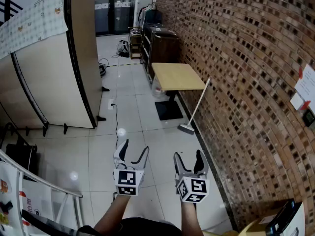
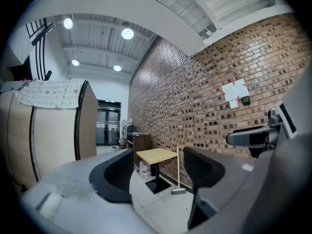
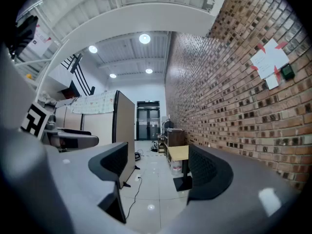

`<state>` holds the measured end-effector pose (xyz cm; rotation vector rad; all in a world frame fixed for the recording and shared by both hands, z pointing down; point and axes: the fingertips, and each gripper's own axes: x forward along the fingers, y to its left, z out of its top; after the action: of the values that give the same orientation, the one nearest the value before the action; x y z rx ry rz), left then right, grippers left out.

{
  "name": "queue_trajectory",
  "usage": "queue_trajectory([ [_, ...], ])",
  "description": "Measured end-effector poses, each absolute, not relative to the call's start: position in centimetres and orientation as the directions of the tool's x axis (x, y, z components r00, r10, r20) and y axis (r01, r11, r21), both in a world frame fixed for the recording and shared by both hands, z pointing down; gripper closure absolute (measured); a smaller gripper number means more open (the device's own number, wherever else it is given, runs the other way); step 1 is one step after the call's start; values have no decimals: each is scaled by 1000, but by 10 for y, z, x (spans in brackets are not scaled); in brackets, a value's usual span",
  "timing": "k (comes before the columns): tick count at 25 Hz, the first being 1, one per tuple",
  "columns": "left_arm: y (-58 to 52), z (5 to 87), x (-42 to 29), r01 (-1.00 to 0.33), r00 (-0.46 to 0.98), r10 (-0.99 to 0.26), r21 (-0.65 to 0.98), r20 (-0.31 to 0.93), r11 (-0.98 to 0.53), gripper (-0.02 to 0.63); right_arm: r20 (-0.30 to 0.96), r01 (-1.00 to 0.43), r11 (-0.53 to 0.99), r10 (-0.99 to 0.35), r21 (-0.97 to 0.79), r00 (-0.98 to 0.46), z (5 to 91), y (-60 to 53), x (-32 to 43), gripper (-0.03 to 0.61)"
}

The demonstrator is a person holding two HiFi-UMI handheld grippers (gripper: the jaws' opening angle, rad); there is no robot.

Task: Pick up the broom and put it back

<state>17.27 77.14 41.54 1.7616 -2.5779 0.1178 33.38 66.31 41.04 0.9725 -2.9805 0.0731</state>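
HEAD VIEW
Left gripper (image 1: 136,145): held level over the tiled floor (image 1: 133,127), with its jaws spread and nothing between them.
Right gripper (image 1: 188,154): held level just beside the left gripper, with its jaws spread wide and nothing between them.
Broom (image 1: 197,105): stood on the floor well ahead of both grippers. Its head is set on the tiles at the foot of the brick wall (image 1: 246,58), and its handle is leaned up against the corner of the wooden table (image 1: 177,76).
Table: placed against the brick wall on a dark square base.
Partition (image 1: 81,58): stood on the left of the walkway, across from the table.
Cable (image 1: 117,124): laid on the floor between the partition and the grippers.

LEFT GRIPPER VIEW
Jaws: released, with a clear gap between the two dark pads; nothing is gripped.
Broom (image 2: 178,172): seen through the gap, far off, upright beside the table (image 2: 157,155) and apart from both pads.
Paper notes (image 2: 235,92): fixed to the brick wall, upper right.

RIGHT GRIPPER VIEW
Jaws: released and fully spread; only floor is seen between the pads.
Table (image 3: 179,152): seen in the distance, partly covered by the right-hand jaw.
Glass door (image 3: 147,121): seen at the far end of the room.
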Motion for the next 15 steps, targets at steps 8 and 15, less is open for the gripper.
queue_trajectory([
  [8,774,441,108,-908,-419,-903,-26,98,419,293,51,-488,872,-486,-48,-873,431,665,254,192],
  [15,728,441,38,-869,-495,-863,-48,99,493,293,13,-370,927,-370,-53,-929,427,609,170,192],
])
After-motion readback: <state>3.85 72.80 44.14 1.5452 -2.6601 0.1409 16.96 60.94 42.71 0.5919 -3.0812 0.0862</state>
